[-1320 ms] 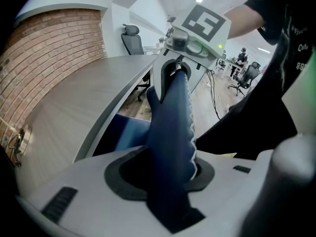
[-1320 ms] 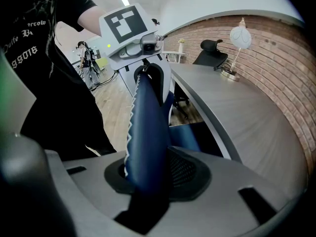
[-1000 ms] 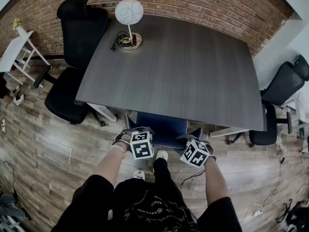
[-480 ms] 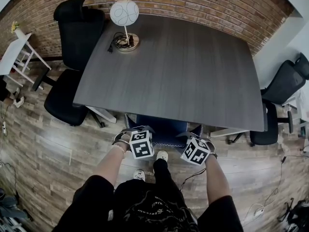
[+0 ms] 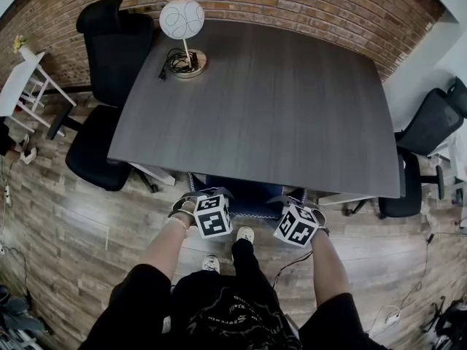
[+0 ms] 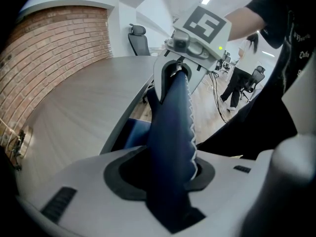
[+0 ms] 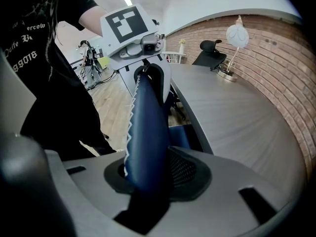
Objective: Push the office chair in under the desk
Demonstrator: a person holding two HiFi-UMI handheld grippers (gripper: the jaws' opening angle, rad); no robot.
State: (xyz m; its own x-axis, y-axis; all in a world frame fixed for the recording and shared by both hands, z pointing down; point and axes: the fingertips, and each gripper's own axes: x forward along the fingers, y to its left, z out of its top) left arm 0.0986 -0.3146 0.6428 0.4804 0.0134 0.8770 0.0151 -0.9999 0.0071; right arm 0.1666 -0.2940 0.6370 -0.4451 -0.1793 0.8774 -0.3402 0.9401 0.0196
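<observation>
The blue office chair's back (image 5: pixel 246 194) shows just past the front edge of the dark wooden desk (image 5: pixel 277 100); its seat lies under the top. My left gripper (image 5: pixel 206 197) is shut on the left end of the back's upper edge, and my right gripper (image 5: pixel 292 203) on the right end. In the left gripper view the padded blue edge (image 6: pixel 173 117) runs out from between my left gripper's (image 6: pixel 168 174) pads to the right gripper (image 6: pixel 180 65). The right gripper view mirrors this: the stitched edge (image 7: pixel 145 127) leaves my right gripper (image 7: pixel 153 174) toward the left gripper (image 7: pixel 148 73).
A globe lamp (image 5: pixel 182 20) with a coiled cable stands on the desk's far left corner. A black office chair (image 5: pixel 109 57) stands at the desk's left side, another (image 5: pixel 427 137) at the right. A white stand (image 5: pixel 25 79) is far left. A cable (image 5: pixel 288 265) lies on the floor beside my shoes (image 5: pixel 244 233).
Both grippers and the chair back have moved a little toward the desk's front edge, and less of the blue seat shows. The grips look unchanged.
</observation>
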